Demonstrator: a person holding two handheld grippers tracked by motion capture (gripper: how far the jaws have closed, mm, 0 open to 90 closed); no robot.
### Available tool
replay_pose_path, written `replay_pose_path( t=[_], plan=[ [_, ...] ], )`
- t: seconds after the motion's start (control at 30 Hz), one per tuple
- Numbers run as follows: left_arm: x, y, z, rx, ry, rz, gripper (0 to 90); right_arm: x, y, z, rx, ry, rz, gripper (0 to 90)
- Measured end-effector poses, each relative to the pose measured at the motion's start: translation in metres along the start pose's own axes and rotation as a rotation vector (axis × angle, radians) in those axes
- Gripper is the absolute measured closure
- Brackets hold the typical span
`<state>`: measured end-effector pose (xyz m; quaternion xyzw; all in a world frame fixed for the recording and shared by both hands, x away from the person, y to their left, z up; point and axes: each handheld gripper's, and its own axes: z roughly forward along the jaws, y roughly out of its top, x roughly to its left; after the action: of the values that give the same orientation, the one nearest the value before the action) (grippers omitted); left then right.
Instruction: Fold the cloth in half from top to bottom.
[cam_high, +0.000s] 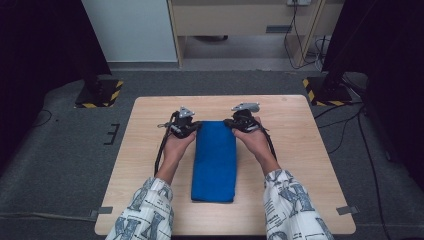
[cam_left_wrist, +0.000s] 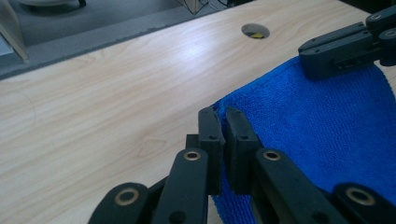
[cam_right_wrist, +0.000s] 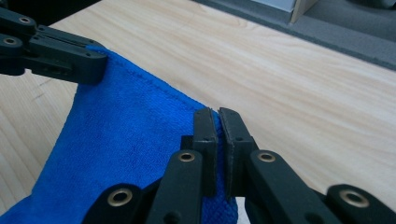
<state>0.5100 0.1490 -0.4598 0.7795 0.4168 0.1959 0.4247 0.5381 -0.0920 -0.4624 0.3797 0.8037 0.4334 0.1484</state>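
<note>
A blue towel (cam_high: 215, 160) lies folded in a long strip down the middle of the wooden table (cam_high: 300, 150). My left gripper (cam_high: 198, 125) is shut on the towel's far left corner, and my right gripper (cam_high: 229, 122) is shut on its far right corner. In the left gripper view the pads of my left gripper (cam_left_wrist: 222, 116) pinch the edge of the towel (cam_left_wrist: 327, 121), with the right gripper (cam_left_wrist: 343, 53) on the other corner. In the right gripper view my right gripper (cam_right_wrist: 217, 116) clamps the towel (cam_right_wrist: 130, 140) at its corner, and the left gripper (cam_right_wrist: 60, 56) holds the opposite one. The far end of the towel is raised off the table.
A round cable hole (cam_left_wrist: 255, 31) sits in the tabletop beyond the towel. Two dark stands with yellow-and-black striped bases (cam_high: 100, 95) (cam_high: 325, 92) flank the table's far corners on the grey floor. Cables (cam_high: 350, 130) run along the floor on the right.
</note>
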Motion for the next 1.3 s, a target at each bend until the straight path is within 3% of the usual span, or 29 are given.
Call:
replay_pose_path(
  t=[0.27,0.67,1.3],
  plan=[
    [0.005,0.011,-0.003,-0.025,0.006,-0.003,86.4,-0.003,0.016,-0.007,-0.034,-0.002,-0.014,86.5],
    [0.007,0.015,-0.007,-0.038,0.012,0.022,86.4,0.002,0.014,-0.009,-0.074,-0.013,-0.007,86.5],
    [0.004,0.023,-0.016,-0.071,0.004,0.020,86.5,0.005,0.023,-0.025,-0.117,-0.025,-0.023,86.4]
  ],
)
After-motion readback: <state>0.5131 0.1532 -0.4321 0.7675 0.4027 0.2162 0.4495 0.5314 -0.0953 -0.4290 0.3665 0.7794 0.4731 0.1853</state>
